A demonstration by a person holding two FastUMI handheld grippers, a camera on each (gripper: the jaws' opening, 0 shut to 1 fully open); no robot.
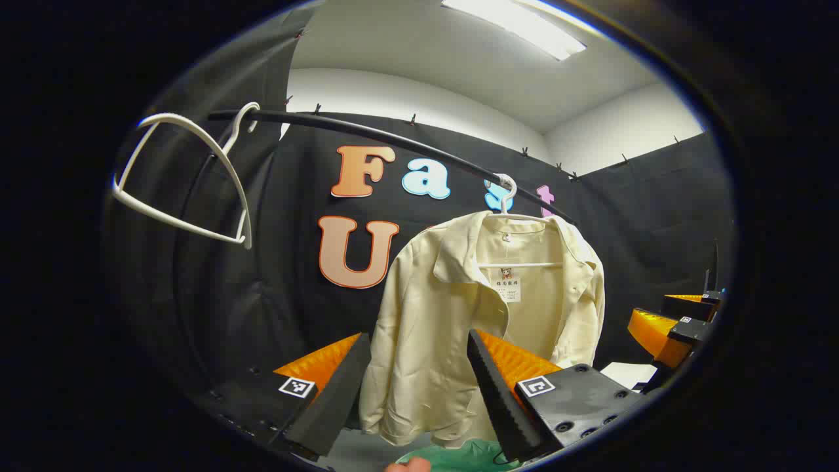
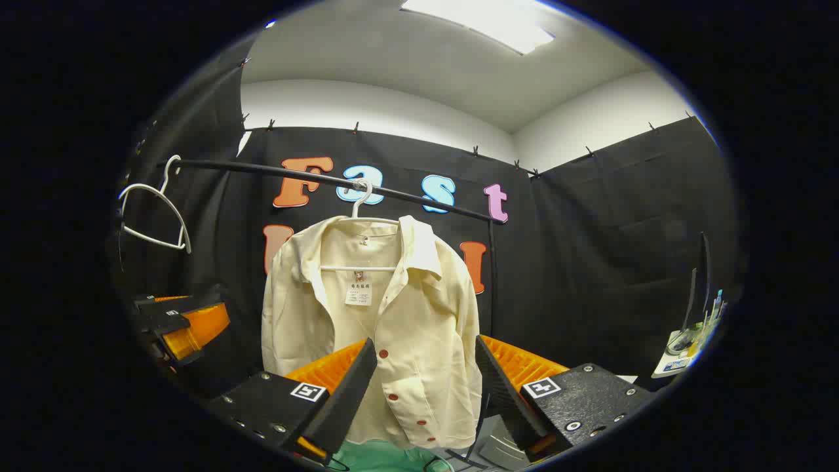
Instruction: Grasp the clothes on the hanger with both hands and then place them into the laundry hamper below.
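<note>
A cream buttoned shirt [image 1: 452,314] [image 2: 373,314] hangs open on a white hanger [image 1: 505,196] [image 2: 359,196] from a black rail [image 1: 393,139] [image 2: 314,176]. My left gripper [image 1: 413,400] stands open in front of the shirt's lower part, apart from it, nothing between its fingers. My right gripper [image 2: 423,393] is open too, facing the shirt's button edge from a short way off. A green hamper rim [image 1: 459,457] [image 2: 373,455] shows below the shirt. The right gripper [image 1: 675,324] appears at the right of the left gripper view, the left gripper [image 2: 177,321] at the left of the right gripper view.
An empty white hanger [image 1: 190,177] [image 2: 157,216] hangs at the rail's left end. A fingertip [image 1: 408,465] shows at the bottom edge. Small items [image 2: 688,341] sit on a surface at the far right. Black cloth walls close the booth behind.
</note>
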